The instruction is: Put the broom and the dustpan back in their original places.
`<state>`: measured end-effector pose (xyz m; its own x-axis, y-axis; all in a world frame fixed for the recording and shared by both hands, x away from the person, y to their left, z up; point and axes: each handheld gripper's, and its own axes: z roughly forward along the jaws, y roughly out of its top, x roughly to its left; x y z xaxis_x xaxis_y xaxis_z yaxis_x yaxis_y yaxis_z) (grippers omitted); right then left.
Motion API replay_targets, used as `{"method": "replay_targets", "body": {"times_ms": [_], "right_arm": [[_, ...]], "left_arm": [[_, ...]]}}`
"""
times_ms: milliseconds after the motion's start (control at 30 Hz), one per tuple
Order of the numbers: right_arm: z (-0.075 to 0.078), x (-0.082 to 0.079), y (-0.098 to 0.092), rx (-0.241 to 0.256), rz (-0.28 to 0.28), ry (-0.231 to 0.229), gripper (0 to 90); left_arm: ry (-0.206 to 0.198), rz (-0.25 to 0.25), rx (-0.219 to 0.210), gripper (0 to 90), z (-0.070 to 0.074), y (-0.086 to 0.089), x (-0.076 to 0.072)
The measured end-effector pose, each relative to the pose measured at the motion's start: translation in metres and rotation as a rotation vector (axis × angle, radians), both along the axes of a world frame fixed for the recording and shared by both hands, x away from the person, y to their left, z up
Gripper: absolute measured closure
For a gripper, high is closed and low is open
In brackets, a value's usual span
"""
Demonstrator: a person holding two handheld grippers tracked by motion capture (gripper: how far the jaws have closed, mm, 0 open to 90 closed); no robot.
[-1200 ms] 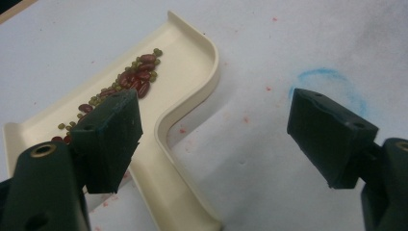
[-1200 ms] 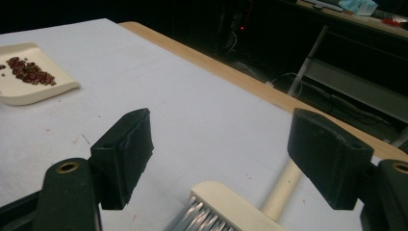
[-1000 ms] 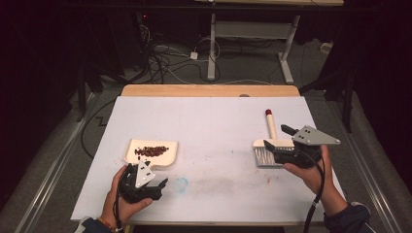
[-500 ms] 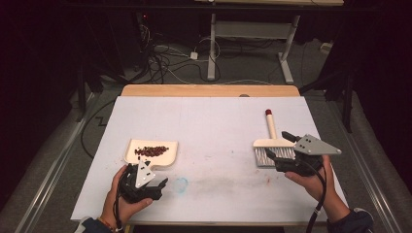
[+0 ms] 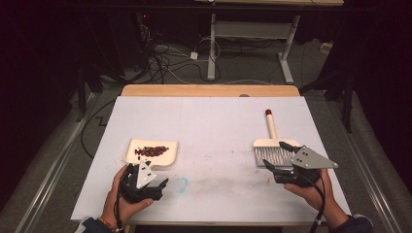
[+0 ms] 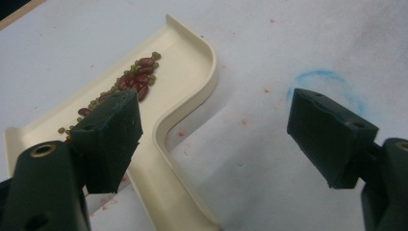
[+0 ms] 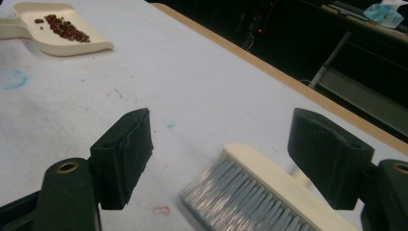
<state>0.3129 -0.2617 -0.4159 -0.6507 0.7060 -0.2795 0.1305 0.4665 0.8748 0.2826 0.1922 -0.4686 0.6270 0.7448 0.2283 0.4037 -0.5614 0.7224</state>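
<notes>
Brush (image 5: 270,148) just ahead of right hand-held gripper (image 5: 278,156), jaws apart, dustpan (image 5: 150,152) by left hand-held gripper (image 5: 160,177), apart.

Both forearms come in from the near edge, left gripper (image 5: 153,182) low on its side, right gripper (image 5: 278,158) pointing forward, jaws spread wide on both, gripping nothing.

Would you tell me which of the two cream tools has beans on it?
The dustpan by the left gripper holds the beans; the brush near the right gripper carries none.

Overhead view; two close tong-mounted cameras
</notes>
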Motion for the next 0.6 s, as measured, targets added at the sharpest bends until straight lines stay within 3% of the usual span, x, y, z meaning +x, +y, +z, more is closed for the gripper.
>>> {"method": "replay_targets", "body": {"times_ms": [333, 400, 600], "right_arm": [[-0.02, -0.007, -0.012, 0.0, -0.033, -0.003, 24.4], [-0.027, -0.006, -0.017, 0.018, -0.041, 0.018, 24.4], [-0.047, -0.008, -0.026, 0.008, -0.068, 0.051, 25.0]], "left_arm": [[0.007, -0.016, -0.011, 19.7, -0.002, -0.002, 0.003], [0.006, -0.017, -0.013, 19.7, -0.001, -0.002, 0.003], [-0.005, -0.028, -0.017, 19.7, 0.0, -0.003, 0.0]]}}
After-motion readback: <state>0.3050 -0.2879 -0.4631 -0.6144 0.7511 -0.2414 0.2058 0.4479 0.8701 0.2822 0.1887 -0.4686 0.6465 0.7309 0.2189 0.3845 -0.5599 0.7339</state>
